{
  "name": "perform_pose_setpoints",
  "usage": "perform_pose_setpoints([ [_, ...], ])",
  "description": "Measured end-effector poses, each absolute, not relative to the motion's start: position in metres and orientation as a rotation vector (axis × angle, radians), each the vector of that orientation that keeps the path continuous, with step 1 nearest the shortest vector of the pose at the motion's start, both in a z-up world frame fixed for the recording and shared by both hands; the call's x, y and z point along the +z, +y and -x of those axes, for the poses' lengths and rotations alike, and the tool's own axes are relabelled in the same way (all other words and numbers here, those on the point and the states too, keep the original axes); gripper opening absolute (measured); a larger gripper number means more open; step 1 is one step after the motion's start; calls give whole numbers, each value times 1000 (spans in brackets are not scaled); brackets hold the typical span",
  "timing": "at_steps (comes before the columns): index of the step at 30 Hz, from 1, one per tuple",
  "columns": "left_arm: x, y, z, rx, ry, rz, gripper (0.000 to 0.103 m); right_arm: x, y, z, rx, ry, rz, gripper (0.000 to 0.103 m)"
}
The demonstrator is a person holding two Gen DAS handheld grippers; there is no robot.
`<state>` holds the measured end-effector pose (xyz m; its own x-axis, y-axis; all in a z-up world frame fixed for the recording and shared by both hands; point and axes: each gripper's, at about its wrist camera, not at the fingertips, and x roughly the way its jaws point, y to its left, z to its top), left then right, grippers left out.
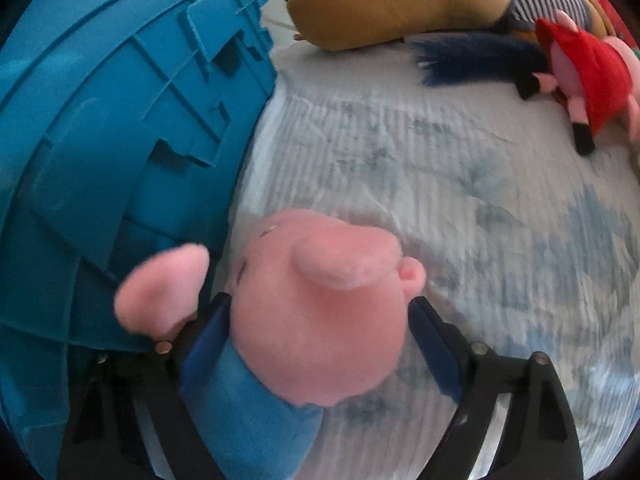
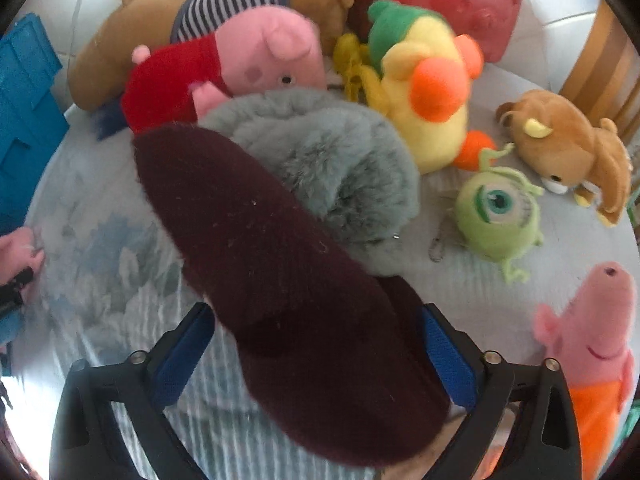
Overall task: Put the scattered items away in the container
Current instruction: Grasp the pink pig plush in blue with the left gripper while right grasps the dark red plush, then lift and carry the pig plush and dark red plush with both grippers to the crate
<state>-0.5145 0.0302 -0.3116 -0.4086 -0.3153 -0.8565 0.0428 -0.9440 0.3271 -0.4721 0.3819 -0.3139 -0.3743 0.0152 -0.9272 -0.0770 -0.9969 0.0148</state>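
A pink pig plush [image 1: 316, 332] in a blue shirt lies on the pale bedcover [image 1: 460, 208], right beside the blue plastic crate [image 1: 100, 140]. My left gripper [image 1: 320, 302] points down over its head, with a blue pad at each side; the head looks unsqueezed. A maroon slipper [image 2: 280, 264] with grey fur lining [image 2: 332, 160] lies on the cover. My right gripper [image 2: 316, 308] straddles the slipper's rear part, the pads close to its edges without visibly pressing. The slipper hides the cover beneath it.
Several more plush toys crowd the far side: a brown dog in a striped shirt [image 2: 224, 4], a pig in red [image 2: 256, 56], a yellow duck [image 2: 424, 92], a green one-eyed monster [image 2: 496, 212], a brown bear [image 2: 568, 140] and a pig in orange [image 2: 600, 344]. The crate [image 2: 24, 100] stands at the left.
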Motion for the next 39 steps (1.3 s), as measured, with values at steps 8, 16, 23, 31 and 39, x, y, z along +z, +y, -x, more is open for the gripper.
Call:
perform_pose_setpoints([
  [8, -311, 30, 513, -2459, -394, -1555, 71, -319, 380, 476, 2550, 88, 1746, 48],
  [16, -308, 54, 492, -2520, -463, -1589, 67, -315, 390, 451, 2506, 127, 1777, 35],
  [23, -304, 59, 484, -2597, -387, -1633, 67, -315, 389, 448, 2489, 121, 1789, 35],
  [31, -313, 55, 492, -2592, -422, -1644, 78, -315, 392, 455, 2496, 117, 1780, 48],
  [39, -324, 53, 500, -2572, -439, -1658, 83, -316, 391, 463, 2514, 90, 1768, 57],
])
